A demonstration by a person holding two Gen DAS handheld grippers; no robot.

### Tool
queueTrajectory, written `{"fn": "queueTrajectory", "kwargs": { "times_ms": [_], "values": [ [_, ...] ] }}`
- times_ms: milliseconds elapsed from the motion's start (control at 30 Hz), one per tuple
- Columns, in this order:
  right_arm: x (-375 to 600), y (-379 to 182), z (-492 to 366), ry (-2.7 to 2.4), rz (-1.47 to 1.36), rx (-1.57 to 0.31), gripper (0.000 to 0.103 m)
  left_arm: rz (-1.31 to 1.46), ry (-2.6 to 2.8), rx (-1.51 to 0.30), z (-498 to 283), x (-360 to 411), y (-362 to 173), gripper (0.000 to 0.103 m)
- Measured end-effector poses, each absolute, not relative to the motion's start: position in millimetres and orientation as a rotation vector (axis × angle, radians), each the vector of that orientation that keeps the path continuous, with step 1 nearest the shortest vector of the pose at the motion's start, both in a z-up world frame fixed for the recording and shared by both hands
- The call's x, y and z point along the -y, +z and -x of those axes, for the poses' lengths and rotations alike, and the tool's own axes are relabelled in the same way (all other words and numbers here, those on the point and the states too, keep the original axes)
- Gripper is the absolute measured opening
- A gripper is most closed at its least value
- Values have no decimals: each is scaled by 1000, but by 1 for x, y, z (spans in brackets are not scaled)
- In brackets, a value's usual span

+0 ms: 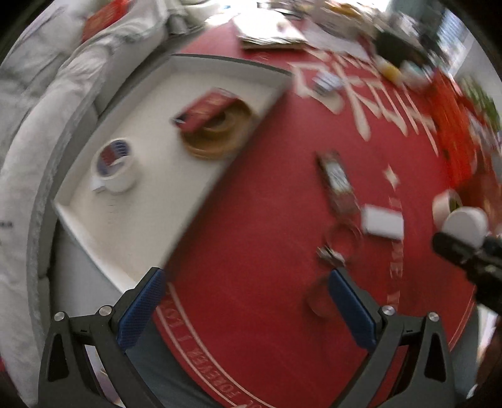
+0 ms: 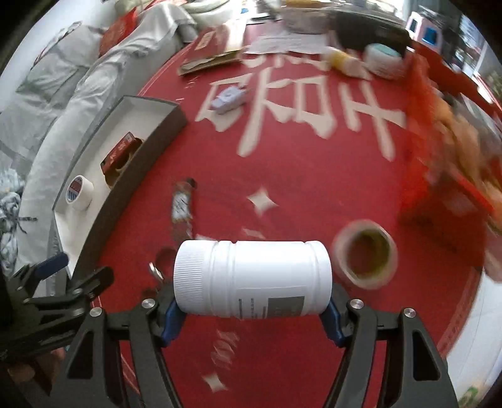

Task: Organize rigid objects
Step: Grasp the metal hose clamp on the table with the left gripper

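Right gripper [image 2: 251,309] pinches white ribbed-cap plastic jar [image 2: 252,277] sideways; label blurred. Left gripper [image 1: 248,310] spread, empty.

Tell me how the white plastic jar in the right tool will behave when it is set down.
The white jar is a smooth cylinder held sideways in the right tool, so it would probably roll if laid flat. It looks rigid, probably not fragile. Its smooth plastic may slip.

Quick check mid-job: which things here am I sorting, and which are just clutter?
Job: white jar held in right tongs; tray holding white tape roll, brown tape roll, red box; loose tape roll; keyring.

Clutter: papers, sofa cushions.
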State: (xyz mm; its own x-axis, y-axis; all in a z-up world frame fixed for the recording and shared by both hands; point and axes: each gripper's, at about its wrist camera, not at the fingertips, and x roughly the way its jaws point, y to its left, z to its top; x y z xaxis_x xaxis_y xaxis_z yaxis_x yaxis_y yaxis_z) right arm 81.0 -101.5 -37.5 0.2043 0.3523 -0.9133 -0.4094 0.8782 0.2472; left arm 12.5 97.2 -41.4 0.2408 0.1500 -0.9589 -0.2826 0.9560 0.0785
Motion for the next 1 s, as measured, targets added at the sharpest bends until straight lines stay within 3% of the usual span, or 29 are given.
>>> {"fn": "queueTrajectory", "kwargs": {
  "times_ms": [267, 667, 700, 767, 833, 1000],
  "values": [
    [151, -42, -61, 483, -70, -1294, 71, 35, 285, -1332, -20, -47, -75, 103],
    [160, -55, -46, 459, -112, -1333, 71, 192, 271, -1306, -24, -59, -85, 103],
    [160, -54, -45, 461, -108, -1329, 71, 189, 261, -1310, -25, -59, -84, 100],
    [160, -49, -44, 465, -101, -1315, 71, 165, 231, -1299, -26, -53, -78, 85],
    [159, -44, -42, 471, -95, -1298, 71, 116, 179, -1277, -24, -41, -69, 45],
    [158, -35, -37, 470, -90, -1269, 71, 118, 175, -1326, -20, -34, -65, 45]
  ]
}}
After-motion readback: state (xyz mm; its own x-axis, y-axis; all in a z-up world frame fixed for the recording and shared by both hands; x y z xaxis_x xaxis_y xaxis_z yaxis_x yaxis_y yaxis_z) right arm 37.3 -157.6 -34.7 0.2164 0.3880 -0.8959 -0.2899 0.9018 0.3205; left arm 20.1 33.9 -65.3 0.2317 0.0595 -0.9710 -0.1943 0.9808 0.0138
